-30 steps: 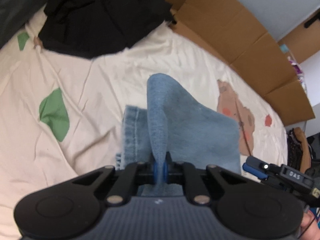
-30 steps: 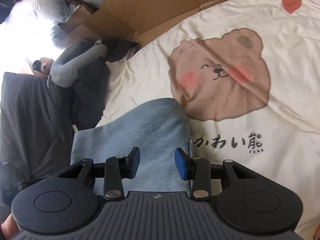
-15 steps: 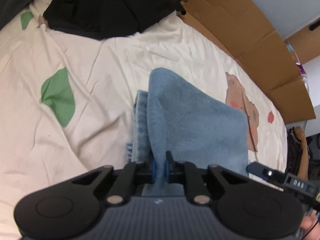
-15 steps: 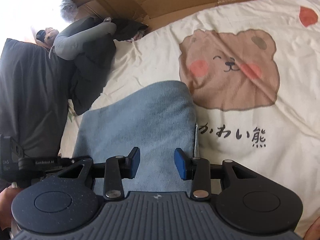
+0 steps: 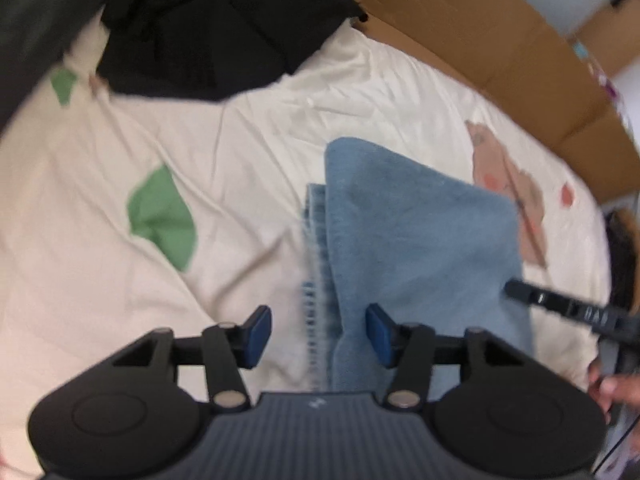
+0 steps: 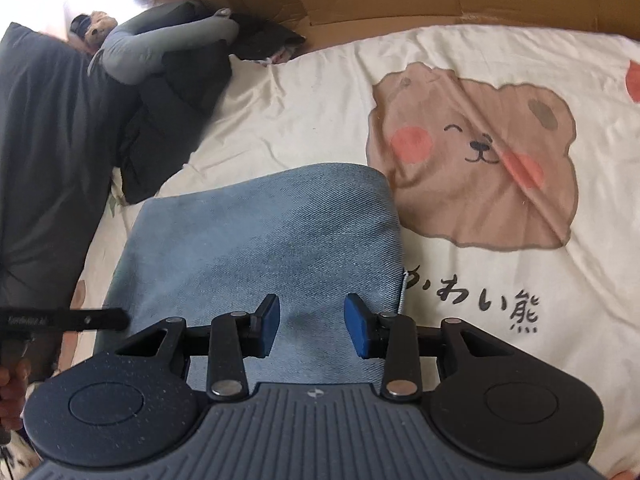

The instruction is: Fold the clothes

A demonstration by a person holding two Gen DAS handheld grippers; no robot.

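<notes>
The folded jeans [image 5: 420, 240] lie on the bed sheet [image 5: 240, 272], filling the centre and lower right of the left wrist view. Their top layer is smooth light-blue denim, and a stitched hem edge [image 5: 314, 264] peeks out along the left side of the fold. The left gripper [image 5: 318, 334] hangs low in the frame with its fingers [image 5: 258, 330] spread apart and grasping nothing; the hem edge of the jeans shows in the gap between the blue pads. This view is somewhat blurred.

In the right wrist view the same jeans [image 6: 256, 248] occupy the centre, folded into a rounded block with the far edge curving toward the upper middle. The right gripper [image 6: 312, 326] is also released, its fingers [image 6: 358, 330] parted over the near part of the denim; whether the pads touch the cloth cannot be told.

The cream sheet carries a brown bear print [image 6: 476, 160] at the right of the frame, with a line of dark characters [image 6: 476, 308] just below it and beside the jeans. A green patch [image 5: 162, 216] marks the sheet at the left of the left wrist view. Dark clothing [image 5: 224, 24] is heaped at the upper left, and flattened cardboard [image 5: 500, 48] runs along the upper right edge of the bed.
</notes>
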